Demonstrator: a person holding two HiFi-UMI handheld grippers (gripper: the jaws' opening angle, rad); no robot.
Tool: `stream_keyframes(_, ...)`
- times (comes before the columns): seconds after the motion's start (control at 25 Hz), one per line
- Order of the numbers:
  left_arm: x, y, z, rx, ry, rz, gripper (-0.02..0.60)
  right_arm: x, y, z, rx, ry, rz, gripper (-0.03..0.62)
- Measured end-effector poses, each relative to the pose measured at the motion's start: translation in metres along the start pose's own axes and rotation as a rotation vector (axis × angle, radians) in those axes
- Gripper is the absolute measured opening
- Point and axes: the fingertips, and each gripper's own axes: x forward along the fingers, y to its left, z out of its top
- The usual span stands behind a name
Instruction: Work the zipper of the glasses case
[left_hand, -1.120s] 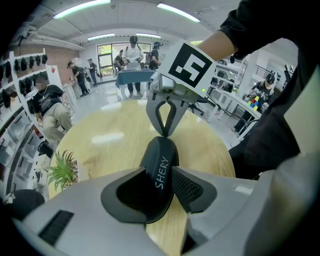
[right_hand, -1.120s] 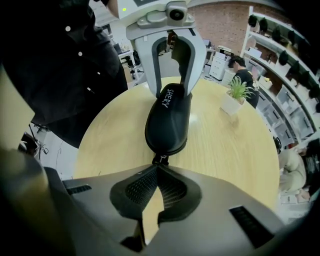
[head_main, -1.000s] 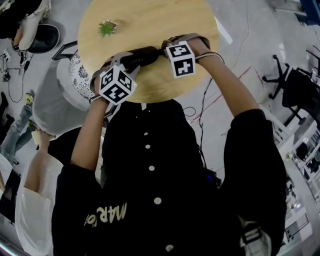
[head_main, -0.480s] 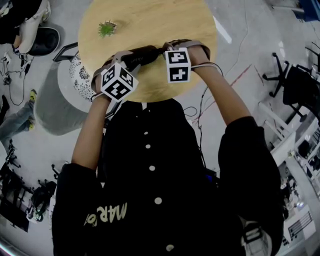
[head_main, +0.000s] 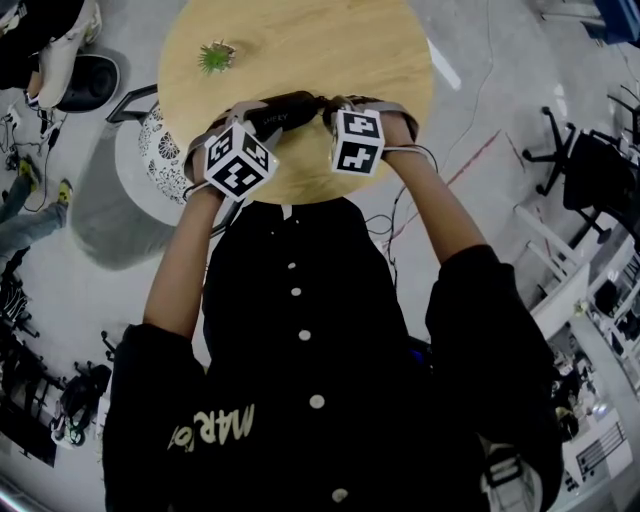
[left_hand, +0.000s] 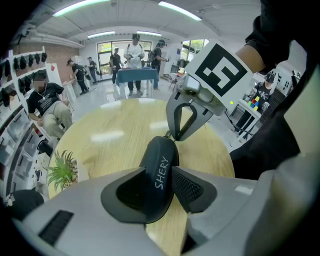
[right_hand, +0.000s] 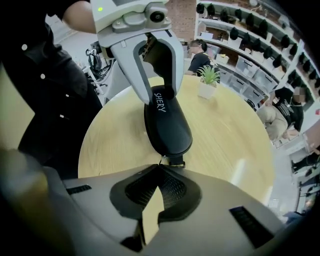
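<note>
A black glasses case (head_main: 285, 110) marked SHERY is held above the round wooden table (head_main: 330, 50). My left gripper (head_main: 262, 120) is shut on the case's near end (left_hand: 159, 172), one pad on each side. My right gripper (head_main: 328, 106) sits at the case's other end with its jaws shut. In the right gripper view the zipper pull (right_hand: 173, 161) hangs from the case's tip (right_hand: 167, 125) and its thin tab runs into my right gripper (right_hand: 160, 167). The left gripper view shows the right gripper (left_hand: 174, 136) meeting the case's far tip.
A small potted plant (head_main: 213, 57) stands on the far left of the table. A white patterned seat (head_main: 158, 150) is beside the table's left edge, and a black chair (head_main: 590, 170) stands to the right. People stand in the room behind (left_hand: 134, 55).
My right gripper has shifted a little toward the person and the left, closer to the left gripper. The left gripper and the case have barely moved.
</note>
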Motion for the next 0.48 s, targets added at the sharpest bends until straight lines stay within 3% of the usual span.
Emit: stream_keyframes(0.48,0.001,0.000,-0.003,0.006,0.002,-0.006,0.155,0.011,0.021,0.017,0.230,-0.112,-0.042,0.005)
